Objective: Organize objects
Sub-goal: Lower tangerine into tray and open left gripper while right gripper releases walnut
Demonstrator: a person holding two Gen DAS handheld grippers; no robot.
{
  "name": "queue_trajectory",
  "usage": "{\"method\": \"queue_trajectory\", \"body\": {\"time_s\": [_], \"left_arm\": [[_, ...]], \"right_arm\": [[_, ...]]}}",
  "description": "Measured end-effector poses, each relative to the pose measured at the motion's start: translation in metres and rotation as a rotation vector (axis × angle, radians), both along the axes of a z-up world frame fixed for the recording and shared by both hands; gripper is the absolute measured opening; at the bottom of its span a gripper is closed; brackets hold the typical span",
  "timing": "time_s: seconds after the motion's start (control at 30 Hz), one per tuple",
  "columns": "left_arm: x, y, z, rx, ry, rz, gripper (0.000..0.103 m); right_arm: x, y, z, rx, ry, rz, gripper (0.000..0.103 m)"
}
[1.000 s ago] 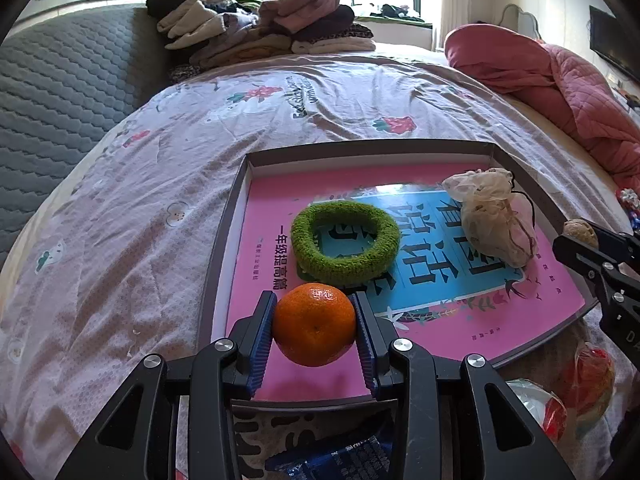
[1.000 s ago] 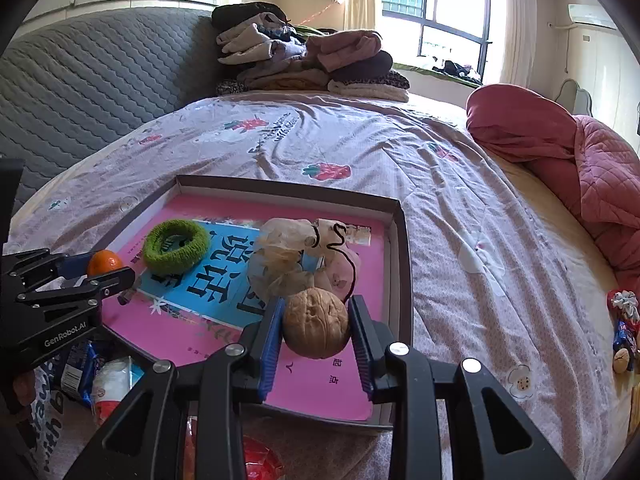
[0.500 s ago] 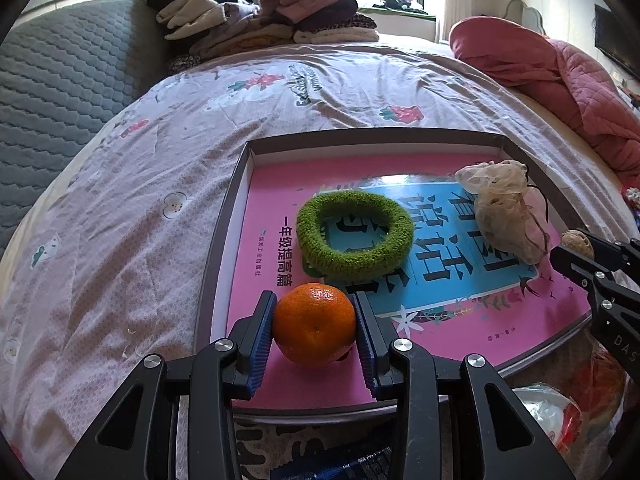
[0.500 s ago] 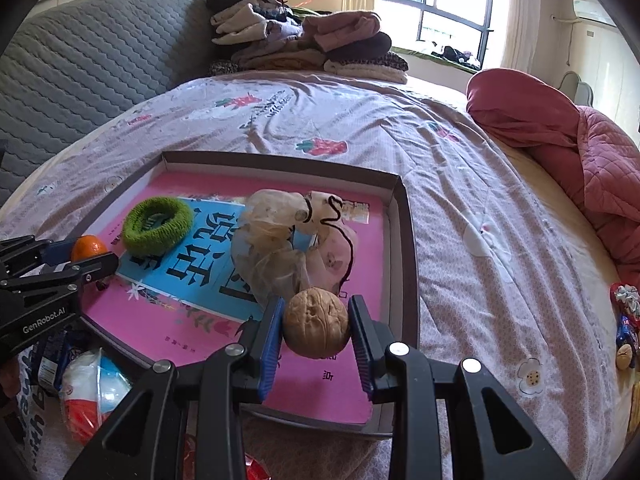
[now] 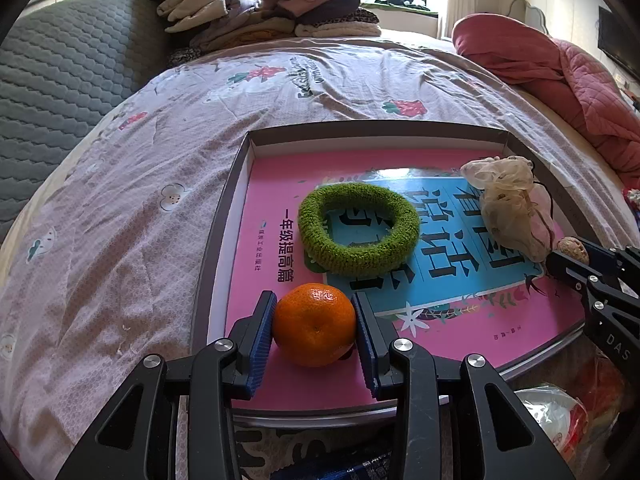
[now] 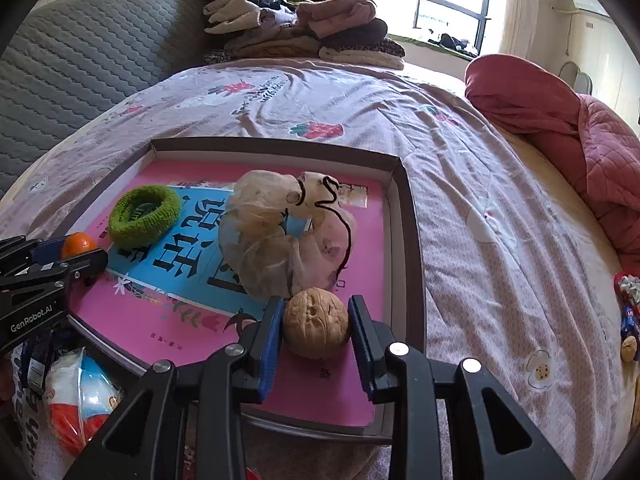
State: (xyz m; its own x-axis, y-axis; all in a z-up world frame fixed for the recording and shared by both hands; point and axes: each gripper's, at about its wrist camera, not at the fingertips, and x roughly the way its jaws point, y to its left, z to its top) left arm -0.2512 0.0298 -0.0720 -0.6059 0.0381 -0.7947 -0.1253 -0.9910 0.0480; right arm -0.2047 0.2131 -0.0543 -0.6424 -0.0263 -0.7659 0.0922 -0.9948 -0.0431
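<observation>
My left gripper (image 5: 315, 325) is shut on an orange mandarin (image 5: 314, 324), held low over the near left corner of a shallow grey tray (image 5: 216, 236). My right gripper (image 6: 316, 328) is shut on a brown walnut (image 6: 316, 322) over the tray's (image 6: 408, 216) near right part. A pink and blue book (image 5: 460, 248) lines the tray. On the book lie a green fuzzy hair band (image 5: 358, 226) and a crumpled sheer pouch (image 5: 510, 206) with a black cord. In the right wrist view the mandarin (image 6: 78, 245), hair band (image 6: 144, 216) and pouch (image 6: 280, 232) also show.
The tray sits on a bed with a pale purple patterned sheet (image 5: 120, 208). Folded clothes (image 5: 260, 8) are stacked at the far end, and a red quilt (image 5: 560, 76) lies at the right. Snack packets (image 6: 76, 404) lie by the tray's near edge. A grey padded headboard (image 5: 48, 80) stands left.
Both grippers have eased forward and a little lower over the tray, each keeping its grip. The mandarin and the walnut now hang closer to the book.
</observation>
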Motion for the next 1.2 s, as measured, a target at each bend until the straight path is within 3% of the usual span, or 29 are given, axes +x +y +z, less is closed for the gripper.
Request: {"method": "queue_trajectory", "body": {"time_s": [0.53, 0.7, 0.93, 1.2], "left_arm": [[-0.001, 0.0, 0.0, 0.01, -0.012, -0.004, 0.04], [0.002, -0.001, 0.005, 0.048, -0.008, -0.02, 0.049], [0.007, -0.001, 0.01, 0.049, 0.004, -0.027, 0.052], [0.011, -0.004, 0.017, 0.039, 0.013, -0.006, 0.057]], "right_arm": [[-0.002, 0.002, 0.0, -0.02, -0.028, -0.019, 0.033], [-0.001, 0.004, 0.004, -0.026, -0.014, -0.025, 0.033], [0.001, 0.004, 0.011, -0.039, -0.005, -0.028, 0.04], [0.004, 0.001, 0.02, -0.037, 0.009, -0.022, 0.041]]}}
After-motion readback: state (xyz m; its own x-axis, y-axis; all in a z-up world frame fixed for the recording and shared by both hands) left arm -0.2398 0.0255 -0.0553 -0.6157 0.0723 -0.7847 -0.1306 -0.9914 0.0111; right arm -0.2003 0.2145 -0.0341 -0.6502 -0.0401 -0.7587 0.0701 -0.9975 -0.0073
